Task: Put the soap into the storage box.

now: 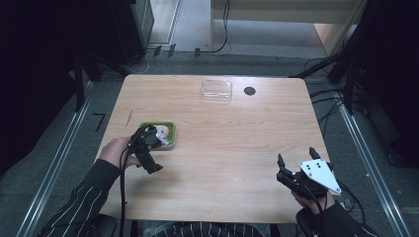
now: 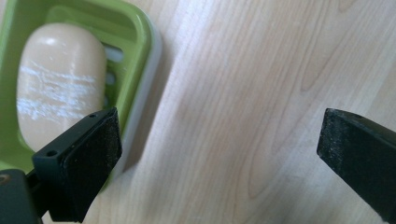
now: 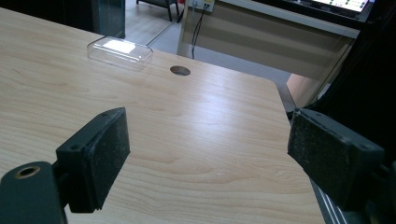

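Note:
A green soap dish (image 1: 168, 126) sits on the left half of the wooden table (image 1: 227, 148). A beige bar of soap (image 2: 60, 79), streaked white, lies in the dish (image 2: 144, 46). My left gripper (image 1: 150, 148) hovers over the dish's near right side, pointing steeply down. In the left gripper view it (image 2: 219, 154) is open: one jaw overlaps the dish's rim and the other stands over bare wood, with nothing between them. My right gripper (image 1: 296, 155) is near the front right corner, open (image 3: 210, 154) and empty.
A clear plastic lid (image 1: 216, 90) (image 3: 120, 52) rests near the far edge, with a round cable hole (image 1: 249, 91) (image 3: 180, 70) just to its right. Cables run across the floor beyond the table's right edge. Bare wood spans the middle.

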